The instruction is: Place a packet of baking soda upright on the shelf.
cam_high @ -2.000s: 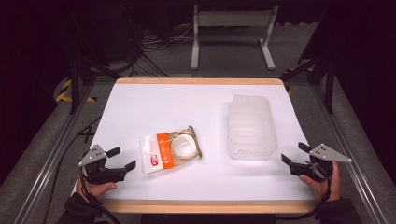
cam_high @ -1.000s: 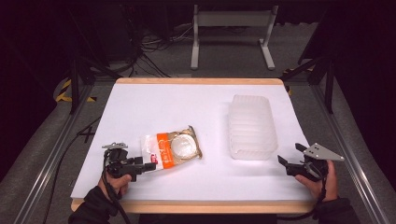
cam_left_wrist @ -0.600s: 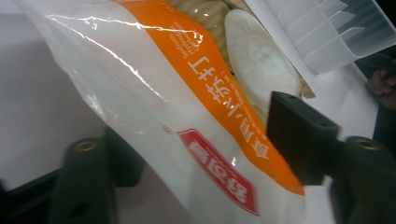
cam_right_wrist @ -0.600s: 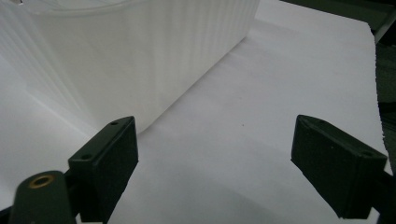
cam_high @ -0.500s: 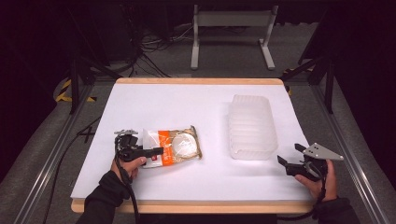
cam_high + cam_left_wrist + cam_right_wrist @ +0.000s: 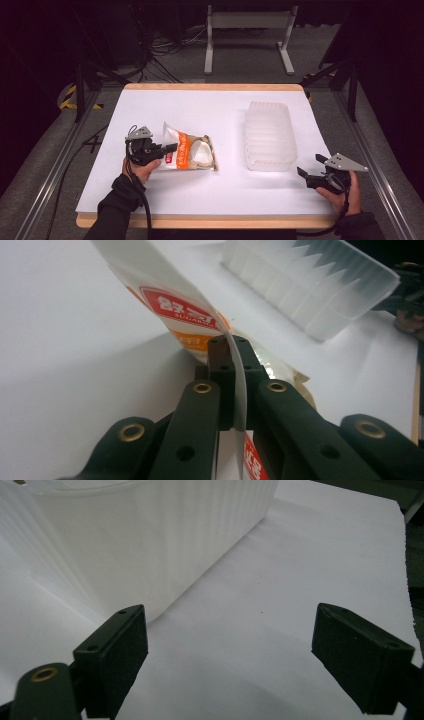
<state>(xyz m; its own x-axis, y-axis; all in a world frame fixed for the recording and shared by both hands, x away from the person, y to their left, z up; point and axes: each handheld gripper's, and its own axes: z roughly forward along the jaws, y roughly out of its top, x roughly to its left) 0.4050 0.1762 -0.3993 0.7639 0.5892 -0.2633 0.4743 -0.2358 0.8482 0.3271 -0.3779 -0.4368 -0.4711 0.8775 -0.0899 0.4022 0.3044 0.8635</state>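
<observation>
A white and orange snack bag [image 6: 189, 152] lies left of the table's middle, its left edge lifted. My left gripper [image 6: 170, 148] has just been closing and is shut on that edge. In the left gripper view the thin bag edge [image 6: 235, 365] stands pinched between the black jaws of my left gripper [image 6: 231, 347]. A ribbed translucent plastic container [image 6: 270, 135] stands to the right. My right gripper [image 6: 310, 172] rests near the table's right front, open and holding nothing. The right gripper view has my right gripper [image 6: 230, 645] with jaws wide apart beside the container [image 6: 145, 535].
The white table top [image 6: 220, 107] has free room at the back and along the front. Its wooden front edge [image 6: 200, 221] lies close to both hands. Black frame rails and cables lie on the floor on the left.
My left gripper moved right to the bag, closed on its left edge and raised it off the table. The right gripper has stayed put.
</observation>
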